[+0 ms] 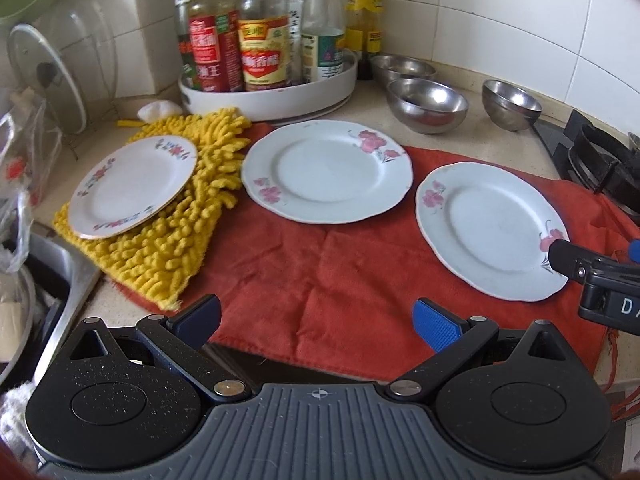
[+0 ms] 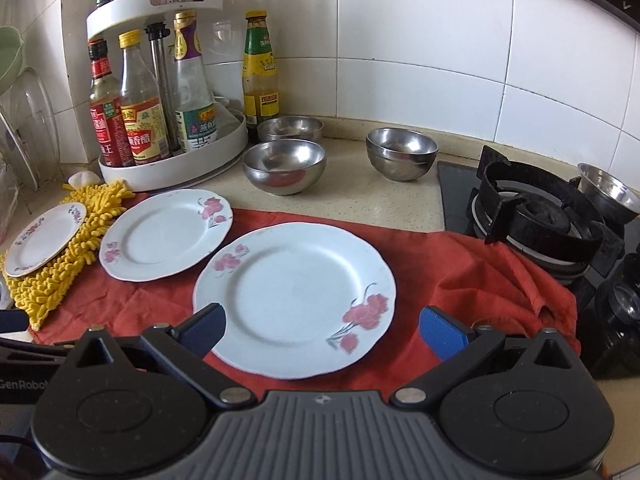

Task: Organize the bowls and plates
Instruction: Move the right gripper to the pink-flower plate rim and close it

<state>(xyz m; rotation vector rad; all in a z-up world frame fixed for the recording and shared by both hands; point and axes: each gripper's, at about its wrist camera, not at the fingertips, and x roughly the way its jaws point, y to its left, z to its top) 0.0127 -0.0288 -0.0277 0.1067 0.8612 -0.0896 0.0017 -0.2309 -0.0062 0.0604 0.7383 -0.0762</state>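
1. Red cloth [image 2: 460, 264] spread on the counter; yellow chenille mitt [image 1: 160, 240] overlaps its left end.
2. White turntable tray [image 1: 272, 100] of sauce bottles [image 1: 264, 56] stands in the tiled corner.
3. Black gas burner [image 2: 536, 220] at right.
4. Glass lid [image 1: 48, 80] upright in the rack at left.

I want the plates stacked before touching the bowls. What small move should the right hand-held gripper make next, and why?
Probably ease the right hand-held gripper forward and down so that one finger slips under the near rim of the closest plate. The jaws are open and empty and that plate lies flat on the red cloth, right ahead of them, so it is the easiest one to lift first.
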